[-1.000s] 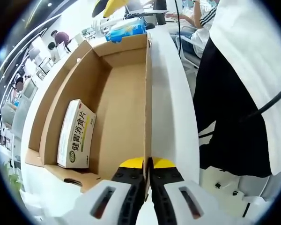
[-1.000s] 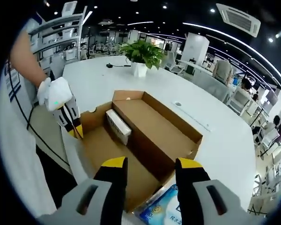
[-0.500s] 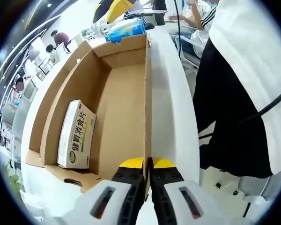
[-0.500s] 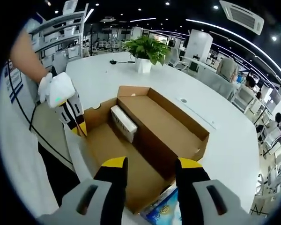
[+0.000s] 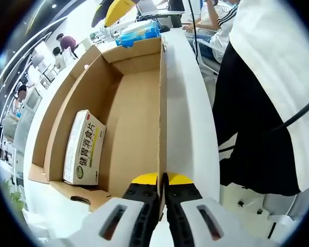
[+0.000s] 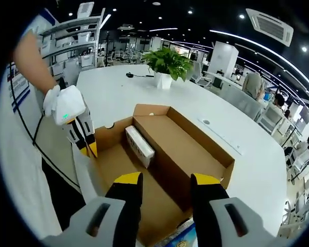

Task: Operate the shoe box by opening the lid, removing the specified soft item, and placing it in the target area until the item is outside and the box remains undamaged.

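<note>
The brown cardboard shoe box point(image 5: 136, 103) lies open on the white table, and a white-and-green carton point(image 5: 84, 147) rests on its floor against the left wall. My left gripper point(image 5: 162, 181) is shut on the thin top edge of the box's right wall. In the right gripper view, the shoe box point(image 6: 188, 146) sits below and ahead, with the carton point(image 6: 140, 146) beside its middle wall. My right gripper point(image 6: 166, 184) hovers open above the near end with nothing between its fingers. The left gripper point(image 6: 85, 140) pinches the box edge at the left.
A blue soft pack point(image 5: 139, 32) lies just past the box's far end, with its corner point(image 6: 179, 237) below my right fingers. A potted plant point(image 6: 167, 60) stands far back on the white table point(image 6: 113, 92). A person in black trousers point(image 5: 257, 128) stands close to the table edge.
The right gripper has drifted a little over the box end; its yellow tip shifts left in the left gripper view. The left gripper, box and carton have not moved.
</note>
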Motion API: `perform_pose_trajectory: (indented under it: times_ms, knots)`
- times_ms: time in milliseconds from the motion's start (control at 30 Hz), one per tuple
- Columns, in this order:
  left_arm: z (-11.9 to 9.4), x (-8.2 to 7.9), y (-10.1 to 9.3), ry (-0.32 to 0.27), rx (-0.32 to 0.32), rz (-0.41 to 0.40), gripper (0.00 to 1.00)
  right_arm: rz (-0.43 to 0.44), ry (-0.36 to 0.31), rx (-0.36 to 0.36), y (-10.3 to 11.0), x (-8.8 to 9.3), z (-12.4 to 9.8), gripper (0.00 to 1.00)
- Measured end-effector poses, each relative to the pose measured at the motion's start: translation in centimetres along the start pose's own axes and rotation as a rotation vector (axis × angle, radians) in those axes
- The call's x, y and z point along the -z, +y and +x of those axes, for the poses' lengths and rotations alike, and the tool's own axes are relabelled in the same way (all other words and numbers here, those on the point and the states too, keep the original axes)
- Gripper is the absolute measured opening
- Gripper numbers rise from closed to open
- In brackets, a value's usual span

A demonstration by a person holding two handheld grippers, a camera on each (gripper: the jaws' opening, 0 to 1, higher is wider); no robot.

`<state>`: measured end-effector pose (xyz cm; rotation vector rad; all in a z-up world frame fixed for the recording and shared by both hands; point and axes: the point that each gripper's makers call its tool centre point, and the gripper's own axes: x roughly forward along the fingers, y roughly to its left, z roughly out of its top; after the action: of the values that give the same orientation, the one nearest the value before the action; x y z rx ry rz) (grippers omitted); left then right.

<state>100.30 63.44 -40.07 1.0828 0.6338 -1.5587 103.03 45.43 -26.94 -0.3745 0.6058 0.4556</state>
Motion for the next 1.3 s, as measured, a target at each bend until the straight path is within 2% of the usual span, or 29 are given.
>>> perform_pose_trajectory:
  times_ms: [433,733,1000,1167,1233,1300]
  knots:
    - [0.0,0.0,0.0,-0.001,-0.003,0.000,0.03,-0.014,0.008,-0.049,1.4,-0.3,0.9,0.33]
    - [0.0,0.0,0.0,-0.005,-0.002,0.001,0.03,-0.011,0.007,-0.050,1.2,-0.3,1.2,0.33]
    - [-0.1,-0.1,0.0,-0.006,-0.002,0.003,0.03,-0.092,0.005,-0.073,1.7,-0.7,2.3,0.27]
    - [-0.1,-0.2,0.0,-0.008,-0.003,0.005,0.03,-0.077,-0.013,-0.077,1.7,-1.2,3.0,0.27]
    - [-0.1,-0.2,0.0,-0.009,-0.003,0.005,0.03,-0.111,-0.006,-0.081,1.8,-1.3,3.2,0.22]
    - [-0.2,-0.3,0.0,-0.010,-0.003,0.005,0.03,-0.122,-0.006,-0.077,1.7,-1.4,3.6,0.21]
